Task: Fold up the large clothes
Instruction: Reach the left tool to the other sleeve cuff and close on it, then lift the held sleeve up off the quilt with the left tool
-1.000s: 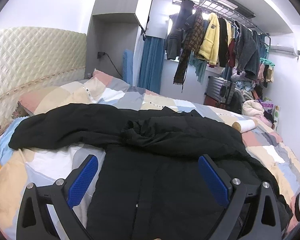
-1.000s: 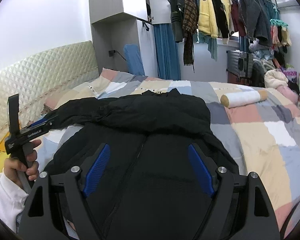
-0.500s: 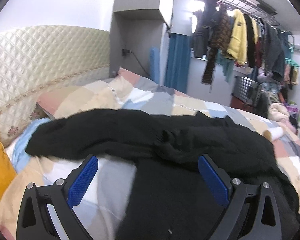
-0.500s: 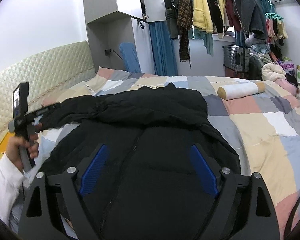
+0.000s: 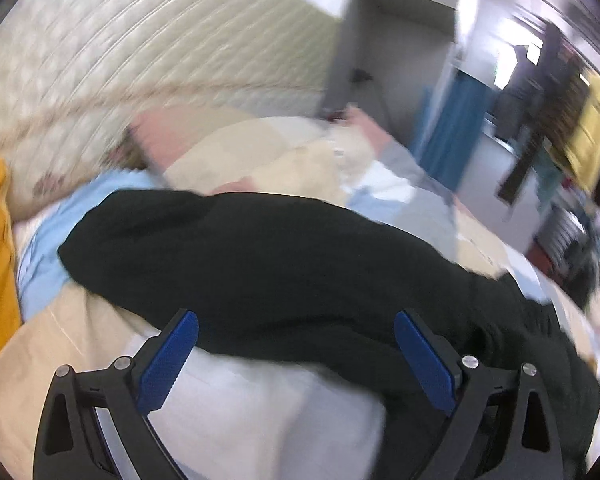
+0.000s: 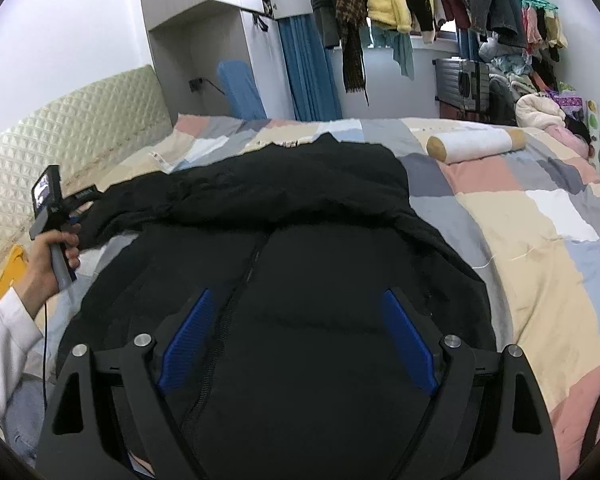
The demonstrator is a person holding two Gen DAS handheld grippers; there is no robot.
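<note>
Even, cool daylight fills the room, brightest at the window [image 5: 508,60], which blows out to white glare in the left wrist view. That view is heavily smeared by motion blur: the headboard [image 5: 112,60] streaks. The right wrist view is sharp. Both bend strongly at dark, vignetted edges. The black coat [image 6: 300,220] swallows detail; shadows are soft.

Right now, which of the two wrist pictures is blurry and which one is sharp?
Left wrist view: heavily motion-blurred, the headboard smeared into streaks and the black coat soft-edged, though the left gripper stays crisp. Right wrist view: sharp, with fisheye bending at the edges; the coat's zipper reads clearly.
</note>
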